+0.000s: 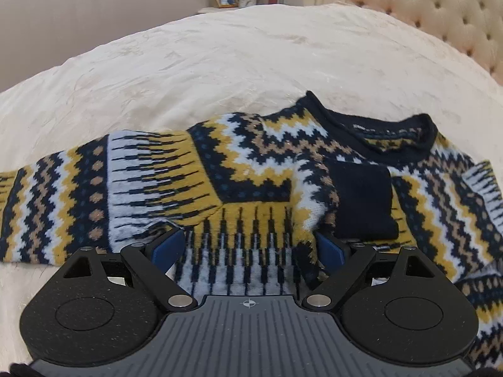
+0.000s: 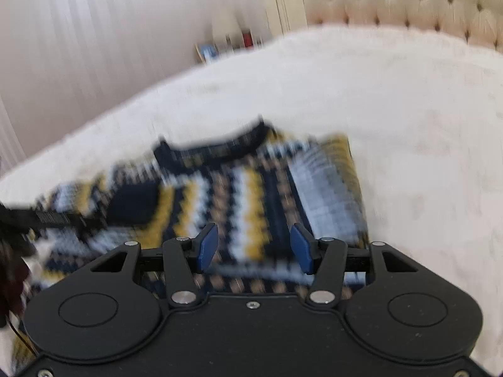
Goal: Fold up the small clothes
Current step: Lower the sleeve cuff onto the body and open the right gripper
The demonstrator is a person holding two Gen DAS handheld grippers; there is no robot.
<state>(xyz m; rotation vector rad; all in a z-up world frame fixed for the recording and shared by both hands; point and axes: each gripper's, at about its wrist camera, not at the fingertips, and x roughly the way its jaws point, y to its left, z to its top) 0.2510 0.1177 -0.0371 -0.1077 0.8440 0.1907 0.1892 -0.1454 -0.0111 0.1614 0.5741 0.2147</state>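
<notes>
Where the sweater is spread flat on the bed, its navy collar is turned toward the headboard. The left tongs are held released over the patterned knit, grasping nothing. The right tongs are likewise parted above the blurred body. Bare bedding is seen beyond the sweater's far and right edges.

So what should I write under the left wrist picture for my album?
Open left tool hovers over a zigzag sweater lying on a cream bed.
</notes>
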